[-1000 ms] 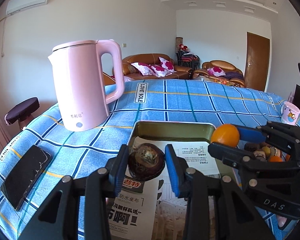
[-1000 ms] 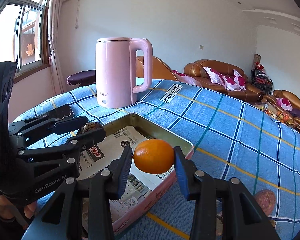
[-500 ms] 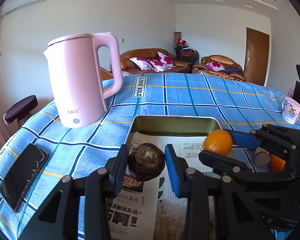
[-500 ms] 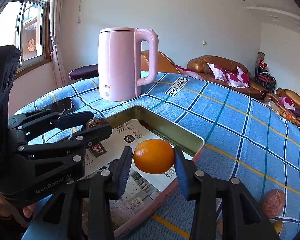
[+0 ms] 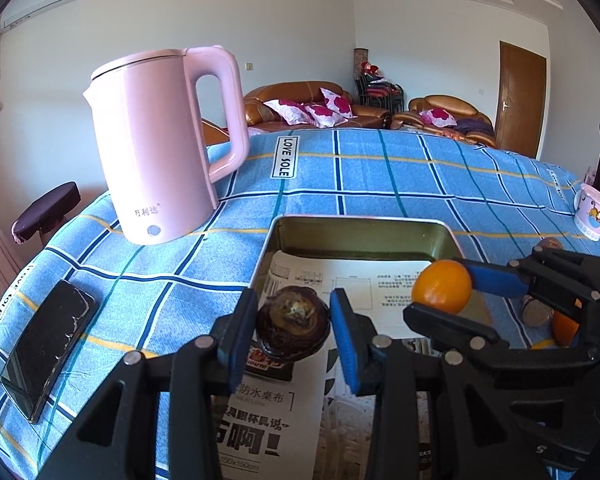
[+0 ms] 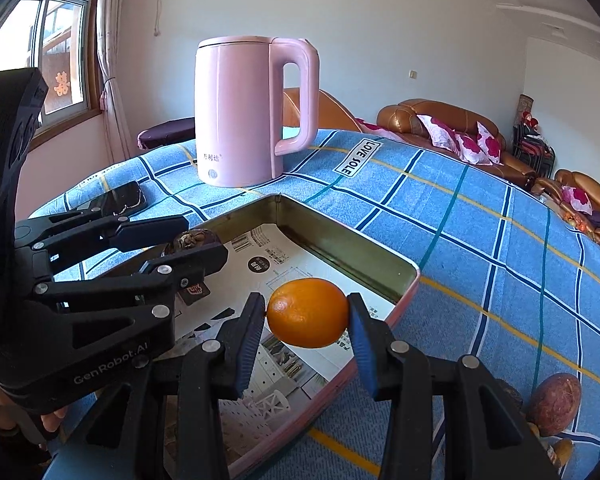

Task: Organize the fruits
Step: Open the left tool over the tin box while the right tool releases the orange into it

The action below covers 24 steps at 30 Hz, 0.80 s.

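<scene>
My left gripper is shut on a dark brown, wrinkled fruit, held above the newspaper-lined metal tray. In the right wrist view the same gripper hangs over the tray's left part, with the dark fruit showing between its jaws. My right gripper is shut on an orange over the tray's right rim. The left wrist view shows that orange at the right, pinched by the right gripper.
A tall pink kettle stands behind the tray on the blue checked cloth. A black phone lies at the left. A purple-brown fruit and other fruits lie right of the tray. A small mug stands far right.
Both grippers keep their grips. The views have tilted down slightly and closed in on the tray; the right gripper with the orange now sits lower and further left in the left wrist view.
</scene>
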Motion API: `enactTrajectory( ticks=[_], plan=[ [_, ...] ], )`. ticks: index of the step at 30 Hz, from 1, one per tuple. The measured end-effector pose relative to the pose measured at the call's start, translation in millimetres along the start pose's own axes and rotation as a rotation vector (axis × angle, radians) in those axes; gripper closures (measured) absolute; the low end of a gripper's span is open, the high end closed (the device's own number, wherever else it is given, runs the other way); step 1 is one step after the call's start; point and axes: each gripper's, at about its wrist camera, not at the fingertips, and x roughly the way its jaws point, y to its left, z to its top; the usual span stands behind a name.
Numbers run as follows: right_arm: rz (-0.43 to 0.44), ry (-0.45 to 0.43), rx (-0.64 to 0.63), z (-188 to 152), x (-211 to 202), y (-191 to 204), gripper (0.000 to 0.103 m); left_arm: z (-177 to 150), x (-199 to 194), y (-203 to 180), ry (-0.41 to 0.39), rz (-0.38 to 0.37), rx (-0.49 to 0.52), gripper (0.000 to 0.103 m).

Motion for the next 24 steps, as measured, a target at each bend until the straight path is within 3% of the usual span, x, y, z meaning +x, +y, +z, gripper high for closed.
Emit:
enactTrajectory(
  ticks=[9,13,18,24],
  plan=[
    [-0.015,-0.001,0.002,0,0,0,0.057,-1,-4,-1,-0.014,0.037,0.003,0.06],
    [-0.053,-0.033,-0.002,-1,-8,1,0.054,-2,-13,5,-0.037,0.053,-0.024,0.041],
    [-0.057,-0.095,0.034,-7,-34,-6,0.043,-5,-37,2,-0.099,-0.008,-0.054,0.028],
    [-0.107,-0.154,0.059,-21,-79,-22,0.041,-7,-65,-26,-0.16,-0.092,-0.046,0.016]
  ],
)
